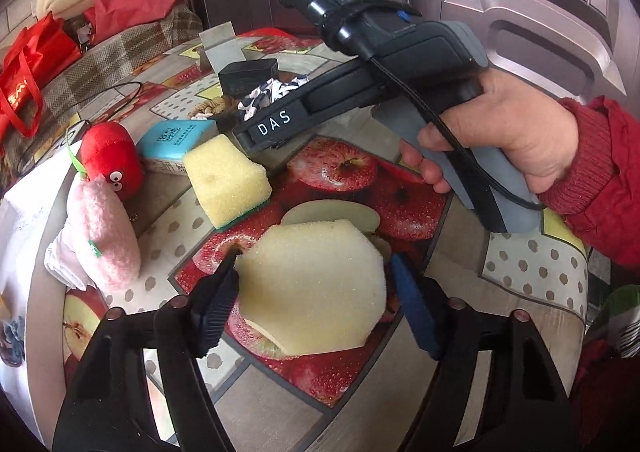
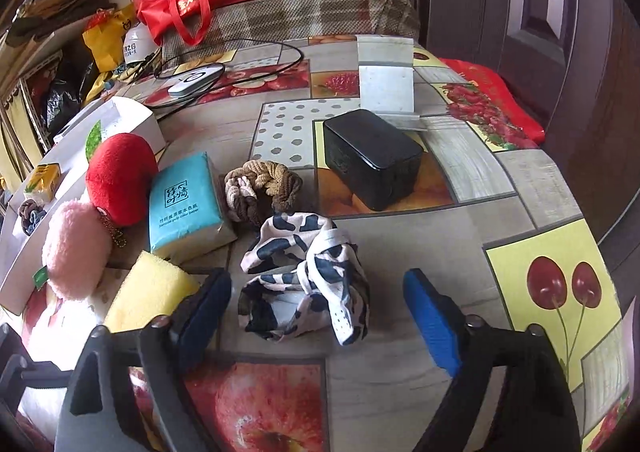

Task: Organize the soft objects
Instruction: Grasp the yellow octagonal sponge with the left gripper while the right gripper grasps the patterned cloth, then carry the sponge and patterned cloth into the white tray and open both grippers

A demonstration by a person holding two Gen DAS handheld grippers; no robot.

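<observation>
Fruit-print table [image 2: 400, 252], two sponges (one yellow [image 1: 226, 180], one pale [image 1: 312, 288]), two plushes.

On the counter [image 2: 400, 252], the tissue pack [image 2: 184, 204] served as the landmark. Left of it sat the round plush toy [image 2: 120, 176], and the fluffy toy [image 2: 74, 248] lay nearer than that. Right of the pack lay the braided scrunchie [image 2: 260, 188], then the box [image 2: 372, 158]. Before the pack lay the sponge [image 2: 148, 292] and the crumpled cloth [image 2: 304, 276].

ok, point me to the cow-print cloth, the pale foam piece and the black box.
cow-print cloth [image 2: 304, 276]: right wrist view, middle of the crumpled fabric.
pale foam piece [image 1: 316, 284]: left wrist view, centre of its top face.
black box [image 2: 372, 158]: right wrist view, its lid.
</observation>
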